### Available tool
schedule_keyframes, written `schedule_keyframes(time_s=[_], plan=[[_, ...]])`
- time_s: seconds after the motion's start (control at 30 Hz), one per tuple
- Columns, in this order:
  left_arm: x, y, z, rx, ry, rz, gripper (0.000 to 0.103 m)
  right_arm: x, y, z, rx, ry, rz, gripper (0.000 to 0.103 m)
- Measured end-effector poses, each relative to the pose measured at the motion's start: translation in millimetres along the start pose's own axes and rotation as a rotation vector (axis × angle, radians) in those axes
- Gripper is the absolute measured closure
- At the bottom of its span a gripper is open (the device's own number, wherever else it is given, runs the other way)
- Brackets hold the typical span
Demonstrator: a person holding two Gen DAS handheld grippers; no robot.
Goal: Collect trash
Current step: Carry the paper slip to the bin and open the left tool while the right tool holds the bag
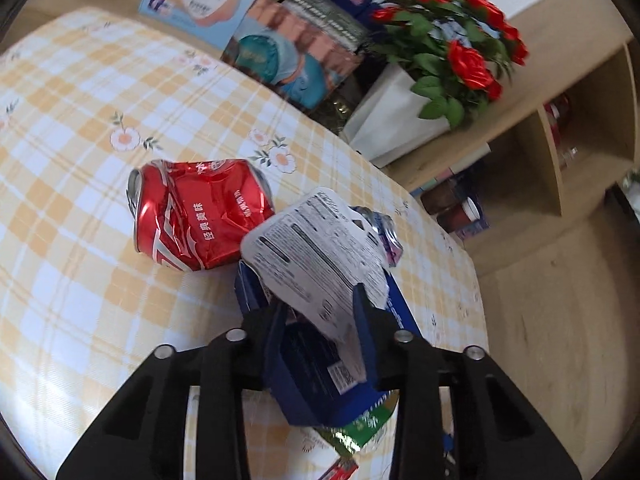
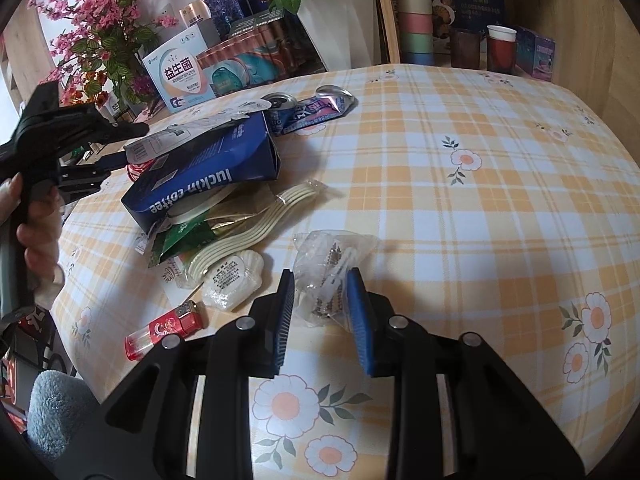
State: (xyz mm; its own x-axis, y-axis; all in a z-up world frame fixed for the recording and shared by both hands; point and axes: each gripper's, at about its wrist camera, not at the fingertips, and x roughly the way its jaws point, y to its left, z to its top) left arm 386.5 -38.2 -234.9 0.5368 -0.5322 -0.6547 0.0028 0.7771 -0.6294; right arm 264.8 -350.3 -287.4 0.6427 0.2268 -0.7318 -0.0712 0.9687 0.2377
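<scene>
Left wrist view: left hand-held gripper (image 1: 320, 312) clamped on a blue carton (image 1: 316, 380) with a white label (image 1: 316, 256); crushed red can (image 1: 200, 216) just beside, all on the checked worktop (image 1: 80, 120). Risk: the grip was on a thin flap, so the carton could tear or swing loose.

Right wrist view: right hand-held gripper (image 2: 320, 300) nipped a clear wrapper (image 2: 332, 256). Risk: the slick film could slip out; the red lighter (image 2: 164, 330) and shell soap (image 2: 236, 280) lay near.
</scene>
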Motion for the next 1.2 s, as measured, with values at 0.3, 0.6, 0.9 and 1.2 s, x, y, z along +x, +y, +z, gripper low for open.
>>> schedule_keyframes(time_s=[0.3, 0.6, 0.9, 1.2], plan=[[-31, -25, -10, 0.192, -0.081, -0.021, 0.091, -13, -2, -2, 0.032, -0.032, 0.011, 0.073], [-80, -49, -37, 0.329, -0.148, -0.034, 0.096, -36, 12, -2, 0.034, -0.069, 0.028, 0.074], [-117, -62, -52, 0.387, -0.171, -0.03, 0.099, -65, 24, -5, 0.03, -0.091, 0.029, 0.074], [-164, -69, -81, 0.464, -0.155, -0.026, 0.099, -101, 46, -8, 0.013, -0.133, 0.034, 0.074]])
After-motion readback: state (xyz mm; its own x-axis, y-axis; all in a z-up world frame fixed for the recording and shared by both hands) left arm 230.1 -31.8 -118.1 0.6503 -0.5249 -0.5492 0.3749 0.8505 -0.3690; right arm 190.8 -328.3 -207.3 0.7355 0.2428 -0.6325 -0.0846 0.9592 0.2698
